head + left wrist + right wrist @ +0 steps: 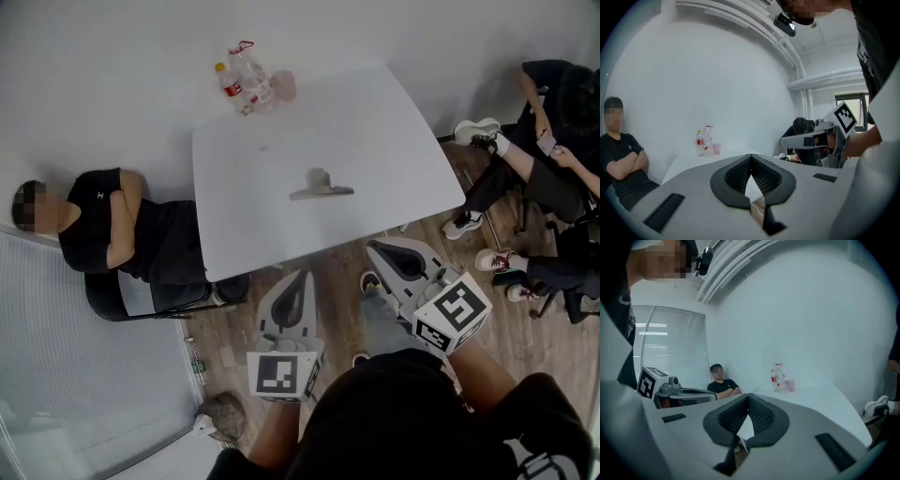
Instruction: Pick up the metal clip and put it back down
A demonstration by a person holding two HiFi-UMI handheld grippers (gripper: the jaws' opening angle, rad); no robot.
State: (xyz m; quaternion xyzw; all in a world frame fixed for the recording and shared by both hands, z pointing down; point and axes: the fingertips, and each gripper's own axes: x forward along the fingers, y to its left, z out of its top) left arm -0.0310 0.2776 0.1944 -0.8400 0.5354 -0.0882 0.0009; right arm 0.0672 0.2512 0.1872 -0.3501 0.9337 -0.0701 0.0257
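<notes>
The metal clip lay mid-counter, untouched and well ahead of both grippers. The left gripper and right gripper hung short of the near edge, jaws together and empty, likely because the pick had not begun.

Left tongs, right tongs: both closed.

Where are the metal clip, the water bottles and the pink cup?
metal clip (323,191): head view, on its flat blade.
water bottles (253,82): head view, on the larger bottle's body.
pink cup (284,85): head view, on its wall.
</notes>
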